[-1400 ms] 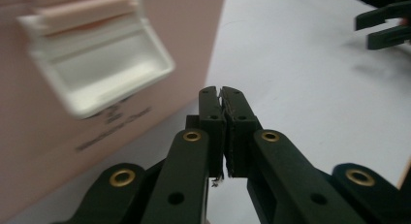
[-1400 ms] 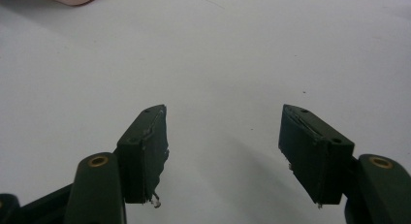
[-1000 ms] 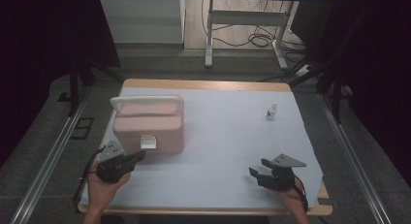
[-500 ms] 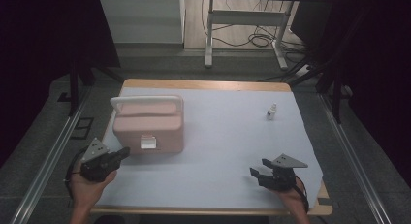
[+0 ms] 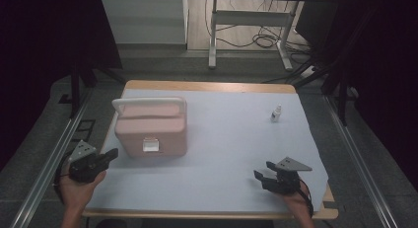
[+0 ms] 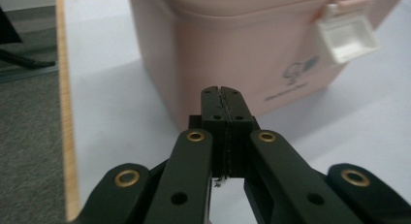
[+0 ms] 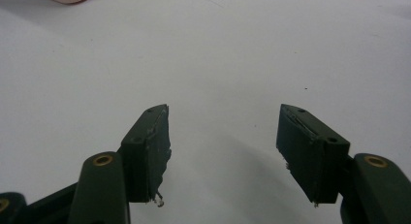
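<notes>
Jaws of the left gripper are pressed together with nothing between them, aimed at the pink lidded box, which stands on the left part of the white surface, its white latch facing the person. In the left gripper view the box's near corner lies just beyond the tips, apart from them. The right gripper rests near the surface's front right edge, jaws spread wide and empty. A small white bottle stands upright, well apart, toward the far right.

High view looks down; left gripper view closely shares the pink box.
</notes>
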